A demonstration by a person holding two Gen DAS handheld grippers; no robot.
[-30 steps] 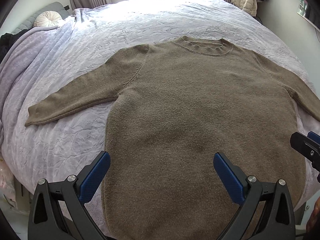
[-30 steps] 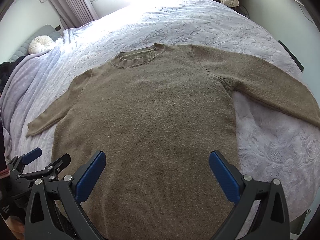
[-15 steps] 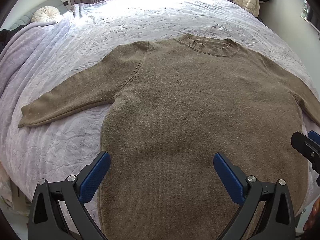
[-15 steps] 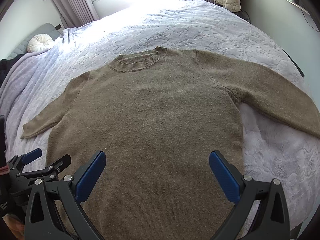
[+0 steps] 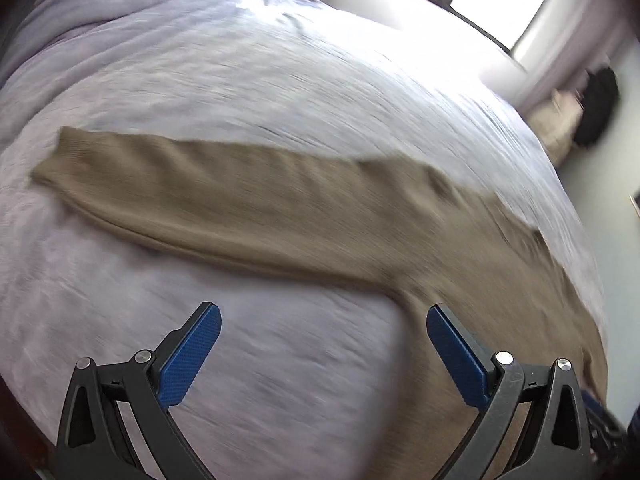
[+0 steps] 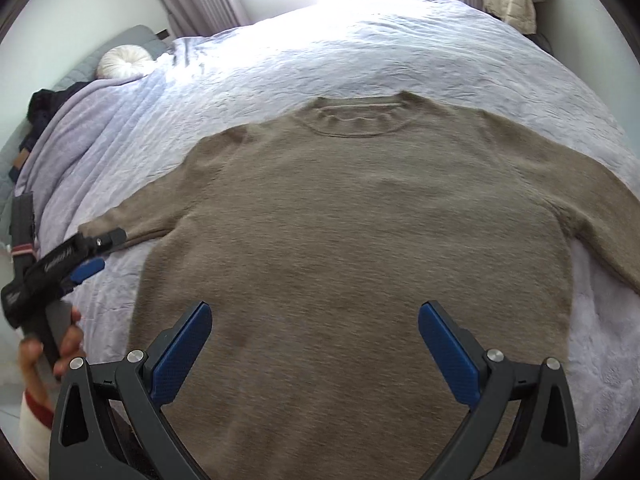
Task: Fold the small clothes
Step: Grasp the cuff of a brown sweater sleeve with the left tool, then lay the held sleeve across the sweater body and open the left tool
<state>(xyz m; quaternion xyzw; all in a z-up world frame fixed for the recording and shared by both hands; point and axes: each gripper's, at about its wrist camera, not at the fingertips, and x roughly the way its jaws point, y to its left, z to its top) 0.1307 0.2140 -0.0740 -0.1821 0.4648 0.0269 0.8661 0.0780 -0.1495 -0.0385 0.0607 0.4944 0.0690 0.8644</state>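
One olive-brown knitted sweater lies flat on the bed with the pale lilac quilted cover, its round collar on the far side from the two tools. The right tool hovers over the sweater's lower body, its blue-padded fingers wide apart and holding nothing. The left tool, equally wide and empty, is over the cover just beside the sweater. Only the blurred left view shows the one long sleeve fully; only the right view shows the collar and one hand gripping the left tool's handle.
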